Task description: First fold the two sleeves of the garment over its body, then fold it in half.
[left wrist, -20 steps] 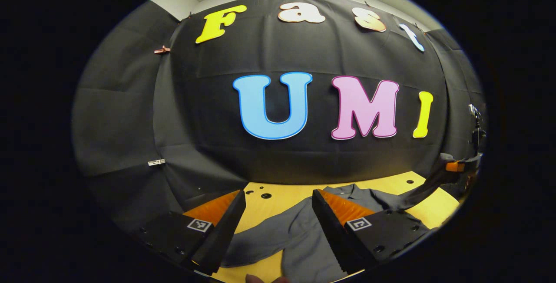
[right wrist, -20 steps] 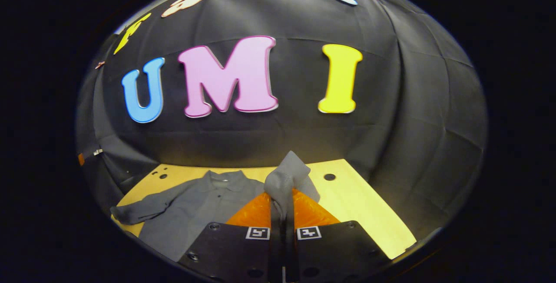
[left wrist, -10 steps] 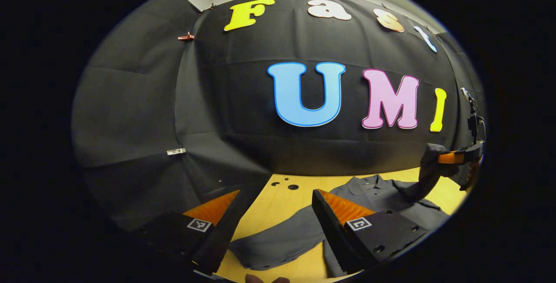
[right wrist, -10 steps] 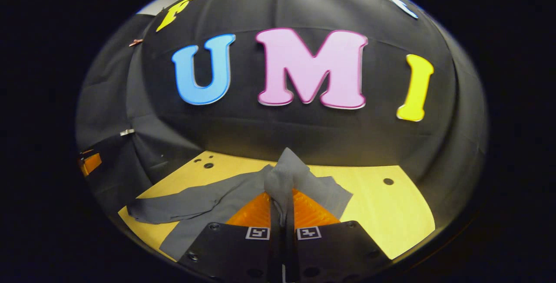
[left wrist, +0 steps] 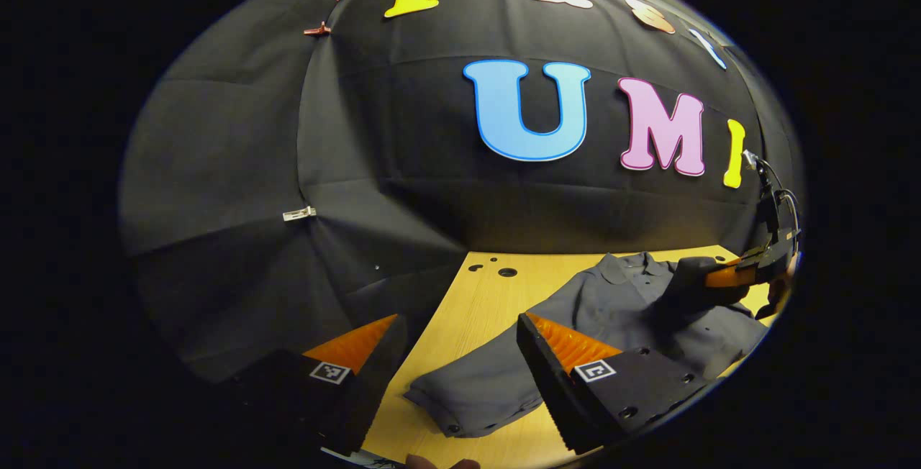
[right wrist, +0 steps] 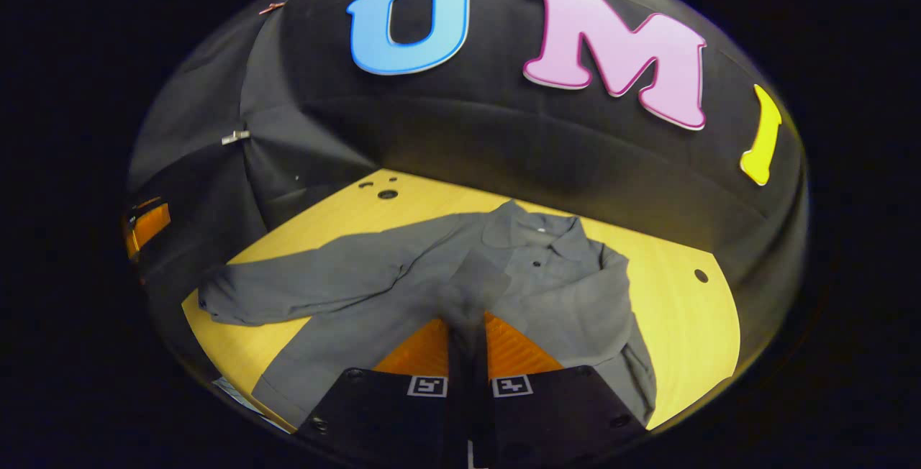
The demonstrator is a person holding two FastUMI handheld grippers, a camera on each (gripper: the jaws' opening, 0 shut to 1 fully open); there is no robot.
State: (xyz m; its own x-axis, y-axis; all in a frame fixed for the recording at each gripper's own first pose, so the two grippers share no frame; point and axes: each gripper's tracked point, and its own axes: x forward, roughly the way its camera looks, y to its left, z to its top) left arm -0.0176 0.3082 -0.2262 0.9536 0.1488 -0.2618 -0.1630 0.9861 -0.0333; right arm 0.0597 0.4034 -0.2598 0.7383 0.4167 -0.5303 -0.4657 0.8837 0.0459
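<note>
Open left tool [left wrist: 457,354] above shirt sleeve [left wrist: 478,386]

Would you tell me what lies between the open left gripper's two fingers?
In the left gripper view, the left gripper has bare wooden table between its fingers, and lower down the cuff end of the shirt's spread sleeve.

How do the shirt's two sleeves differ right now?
The right sleeve is pinched in the right gripper, jaws closed on it, and folded over the shirt body. The left sleeve lies flat, stretched sideways on the table, with nothing gripping it; the left gripper hangs over it, jaws open. Both are the same grey cloth.
</note>
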